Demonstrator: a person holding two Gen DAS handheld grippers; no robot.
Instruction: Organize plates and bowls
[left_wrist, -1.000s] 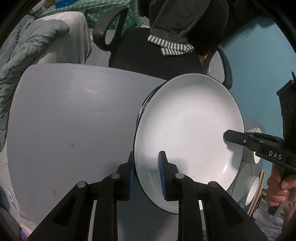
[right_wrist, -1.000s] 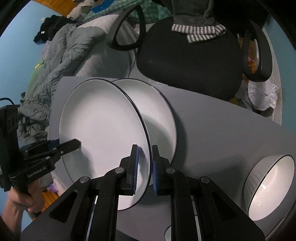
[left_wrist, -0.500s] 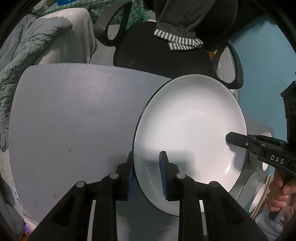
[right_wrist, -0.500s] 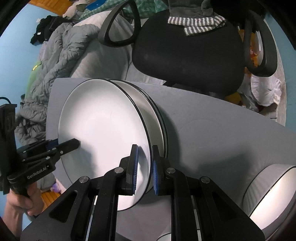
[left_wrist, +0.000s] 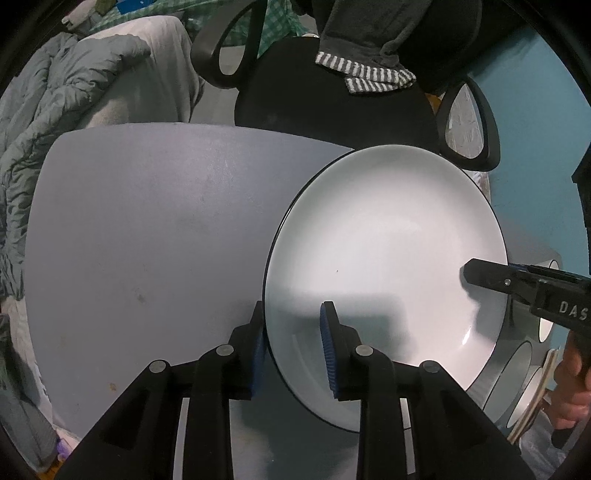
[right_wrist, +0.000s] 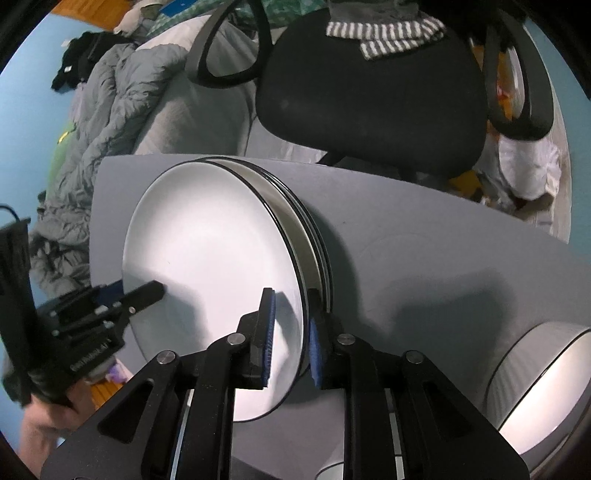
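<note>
We have the round white plate with a thin black rim (left_wrist: 384, 266) lying on top of the stack of matching white plates (right_wrist: 314, 251) on the grey tabletop (left_wrist: 147, 229), and the step now is to let go cleanly. We want both sets of jaws to clear the rim fully before we lift, drawing each gripper outward and away from the plate's edge, not up through it, so the plate does not skid off the stack. The left gripper (left_wrist: 293, 328) points almost straight down over the near-left rim; its jaws have just been opening, the rim is between them, the left pad close against the edge and the right blue pad standing clear over the plate's face. The right gripper (right_wrist: 290, 325) comes in at a steep slant on the opposite rim; its jaws have just been opening too, and a gap shows between both pads and the rim. A grey bowl with a white inside (right_wrist: 543, 387) waits well apart at the right.
</note>
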